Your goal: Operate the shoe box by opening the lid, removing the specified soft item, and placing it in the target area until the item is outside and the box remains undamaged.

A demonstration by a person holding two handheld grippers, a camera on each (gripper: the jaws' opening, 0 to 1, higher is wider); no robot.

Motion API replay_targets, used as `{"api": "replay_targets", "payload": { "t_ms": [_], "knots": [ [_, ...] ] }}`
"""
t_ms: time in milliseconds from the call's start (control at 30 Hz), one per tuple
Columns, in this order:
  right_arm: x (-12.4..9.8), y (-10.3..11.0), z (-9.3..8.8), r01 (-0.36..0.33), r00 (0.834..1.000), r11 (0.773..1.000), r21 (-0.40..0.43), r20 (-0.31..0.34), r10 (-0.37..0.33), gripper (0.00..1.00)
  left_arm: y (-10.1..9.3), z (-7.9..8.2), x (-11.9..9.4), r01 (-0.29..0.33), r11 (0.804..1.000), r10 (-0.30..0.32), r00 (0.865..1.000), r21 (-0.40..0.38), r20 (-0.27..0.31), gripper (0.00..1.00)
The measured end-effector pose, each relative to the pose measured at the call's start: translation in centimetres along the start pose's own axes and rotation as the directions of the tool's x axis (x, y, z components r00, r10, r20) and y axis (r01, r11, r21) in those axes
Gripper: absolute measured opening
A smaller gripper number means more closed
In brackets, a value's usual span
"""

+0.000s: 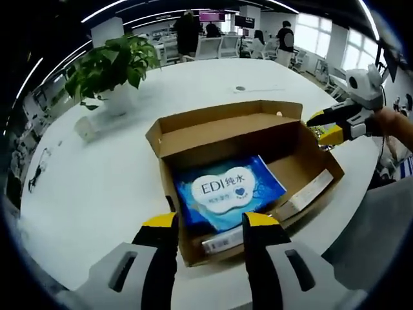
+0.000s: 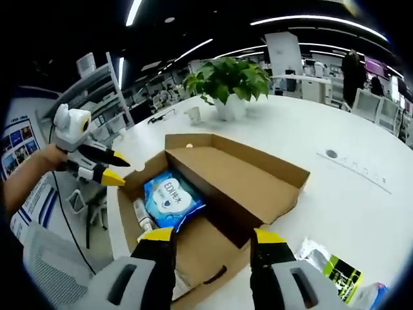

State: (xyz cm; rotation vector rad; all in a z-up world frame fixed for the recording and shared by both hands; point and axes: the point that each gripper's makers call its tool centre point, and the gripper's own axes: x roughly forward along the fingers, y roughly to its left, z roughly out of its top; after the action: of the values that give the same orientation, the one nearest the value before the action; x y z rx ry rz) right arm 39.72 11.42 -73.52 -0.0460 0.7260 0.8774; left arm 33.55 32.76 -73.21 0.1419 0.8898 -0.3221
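An open cardboard shoe box [image 1: 303, 145] [image 2: 193, 255] lies on the white table, its lid [image 1: 222, 126] [image 2: 242, 177] folded back. Inside lies a soft blue wipes pack [image 1: 226, 190] [image 2: 171, 197] with a white label. My left gripper [image 1: 211, 223] is open at the box's near edge, just short of the pack; it also appears at the box's left corner [image 2: 116, 169], held by a hand. My right gripper [image 2: 213, 237] is open over the box's near wall, with nothing between its fingers. It also hovers by the box's right corner [image 1: 322, 128].
A potted plant [image 1: 113, 64] [image 2: 227, 81] stands on the far part of the table [image 1: 97, 181] [image 2: 361, 194]. A green-and-white packet [image 2: 332, 266] lies to the right of the box. White slim items [image 1: 306, 194] [image 2: 143, 213] sit along the box's inner wall. Office chairs and people are far behind.
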Motion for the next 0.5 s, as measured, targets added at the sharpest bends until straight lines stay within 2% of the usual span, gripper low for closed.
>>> {"api": "replay_targets", "payload": {
  "t_ms": [200, 367, 500],
  "knots": [
    [1.1, 1.4, 0.3, -0.027, 1.0, 0.999, 0.018, -0.005, 0.027, 0.42, 1.0, -1.0, 0.1, -0.017, 1.0, 0.017, 1.0, -0.024, -0.005, 0.38],
    [3.1, 2.8, -0.4, -0.053, 0.998, 0.998, 0.017, -0.044, 0.053, 0.42, 1.6, -2.0, 0.4, -0.02, 0.999, 0.018, 1.0, -0.048, -0.022, 0.36],
    [4.5, 3.5, -0.9, -0.059, 0.996, 0.998, 0.021, -0.071, 0.06, 0.42, 2.2, -2.6, 0.5, -0.031, 0.996, 0.029, 0.999, -0.082, -0.021, 0.3]
  ]
}}
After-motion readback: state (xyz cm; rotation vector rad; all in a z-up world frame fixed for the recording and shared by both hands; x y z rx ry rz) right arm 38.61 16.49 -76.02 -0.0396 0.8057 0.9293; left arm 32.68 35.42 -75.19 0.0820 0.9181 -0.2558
